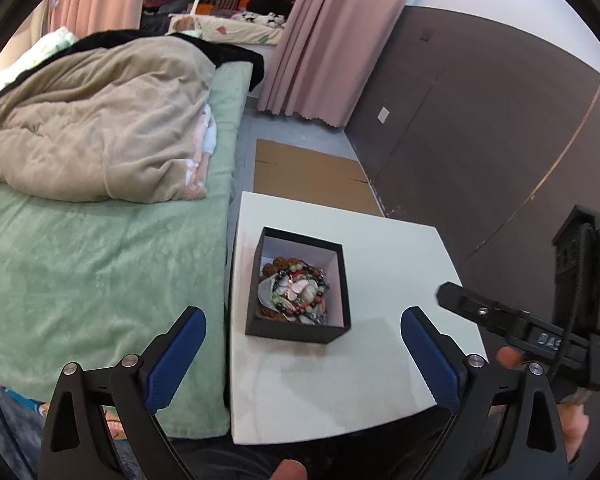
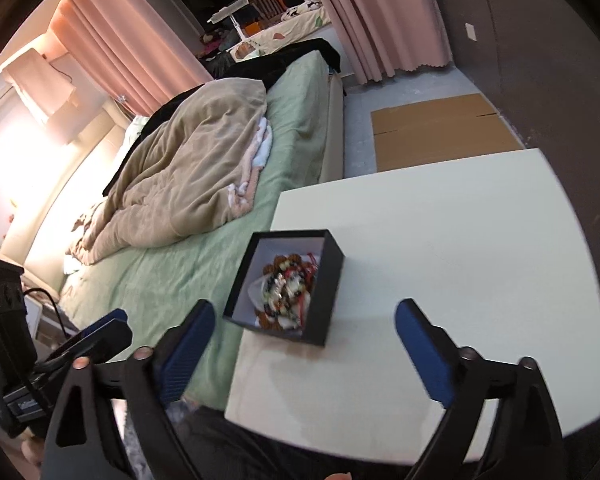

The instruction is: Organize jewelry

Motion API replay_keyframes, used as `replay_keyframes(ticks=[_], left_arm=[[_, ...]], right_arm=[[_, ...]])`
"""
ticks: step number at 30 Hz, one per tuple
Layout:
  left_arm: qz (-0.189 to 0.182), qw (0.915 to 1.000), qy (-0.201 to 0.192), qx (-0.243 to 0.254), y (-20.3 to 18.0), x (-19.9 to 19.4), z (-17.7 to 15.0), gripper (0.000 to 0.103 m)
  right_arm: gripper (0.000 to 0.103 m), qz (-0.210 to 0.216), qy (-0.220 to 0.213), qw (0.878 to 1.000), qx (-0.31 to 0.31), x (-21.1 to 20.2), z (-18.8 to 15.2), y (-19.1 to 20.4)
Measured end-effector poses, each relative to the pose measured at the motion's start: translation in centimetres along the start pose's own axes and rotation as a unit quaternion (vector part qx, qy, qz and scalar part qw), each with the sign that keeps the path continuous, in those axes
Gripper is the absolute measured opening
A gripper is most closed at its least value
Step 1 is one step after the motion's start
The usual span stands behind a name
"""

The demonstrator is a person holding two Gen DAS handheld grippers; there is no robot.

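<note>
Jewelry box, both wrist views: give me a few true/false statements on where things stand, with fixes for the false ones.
1. The black box stands on the white table. True.
2. The box has its lid on. False: it is open on top, and the jewelry inside shows.
3. The left tongs are clamped on the box. False: they are open and hold nothing; the box lies beyond the fingertips.
4. The right tongs are open and empty. True.
5. Loose beads lie scattered on the table around the box. False: all the jewelry in view is piled inside the box.
6. A bed with a green cover runs along the table's left side. True.
</note>
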State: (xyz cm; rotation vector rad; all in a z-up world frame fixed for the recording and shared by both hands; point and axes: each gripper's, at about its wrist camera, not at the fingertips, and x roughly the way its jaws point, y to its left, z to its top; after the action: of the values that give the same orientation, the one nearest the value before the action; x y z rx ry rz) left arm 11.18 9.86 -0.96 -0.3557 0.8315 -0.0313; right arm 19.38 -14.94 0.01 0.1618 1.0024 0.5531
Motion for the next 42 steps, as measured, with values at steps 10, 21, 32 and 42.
replay_keyframes(ticks=[10, 21, 32, 42], left_arm=[[0.007, 0.9985, -0.033, 0.044, -3.7, -5.2, -2.7, 0.103], [0.022, 0.9932, -0.073, 0.088, -6.4, -11.1, -5.3, 0.103], [0.035, 0.9880, -0.106, 0.107, -6.9, -14.6, -7.1, 0.103], [0.039, 0.9855, -0.120, 0.114, -6.5, -15.0, -8.7, 0.103]], right_arm=[[0.103, -0.027, -0.023, 0.999, -0.022, -7.0, -2.5, 0.8], [0.103, -0.044, -0.062, 0.996, -0.042, -13.2, -5.2, 1.8], [0.103, -0.050, -0.088, 0.994, -0.049, -16.8, -7.8, 1.8], [0.103, -0.046, -0.108, 0.992, -0.039, -17.4, -10.1, 0.9]])
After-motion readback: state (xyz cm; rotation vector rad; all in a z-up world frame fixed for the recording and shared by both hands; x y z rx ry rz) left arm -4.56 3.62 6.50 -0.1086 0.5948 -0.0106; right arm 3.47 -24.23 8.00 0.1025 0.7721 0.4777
